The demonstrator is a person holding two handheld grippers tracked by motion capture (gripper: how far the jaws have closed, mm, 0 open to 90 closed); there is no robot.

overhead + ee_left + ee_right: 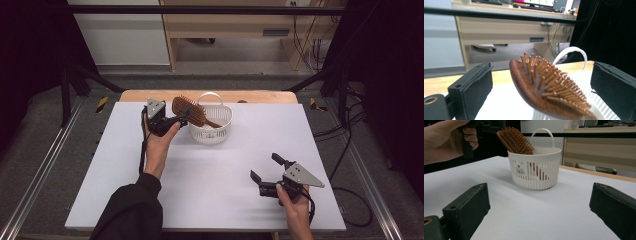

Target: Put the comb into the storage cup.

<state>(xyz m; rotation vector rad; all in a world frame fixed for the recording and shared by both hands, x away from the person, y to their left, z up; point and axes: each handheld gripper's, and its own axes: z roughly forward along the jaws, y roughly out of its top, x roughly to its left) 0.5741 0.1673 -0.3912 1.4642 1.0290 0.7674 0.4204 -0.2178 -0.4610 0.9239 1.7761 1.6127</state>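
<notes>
A brown wooden hairbrush point(189, 111) leans in a white slotted basket point(210, 134) at the back middle of the table, handle down inside, bristled head sticking out over the left rim. My left gripper point(181, 119) is open around that head. In the left gripper view the hairbrush point(541, 87) lies between the jaws with clear gaps on both sides, and the basket's handle point(571, 51) arches behind it. My right gripper point(265, 166) stands open at the front right with nothing between its jaws. It faces the basket point(534, 170) and the brush point(515, 141).
The white table top point(210, 190) stretches between the basket and my right gripper. A wooden strip point(260, 96) runs along the table's far edge. Black frame rails point(45, 165) flank both sides, and cables point(350, 150) lie on the floor to the right.
</notes>
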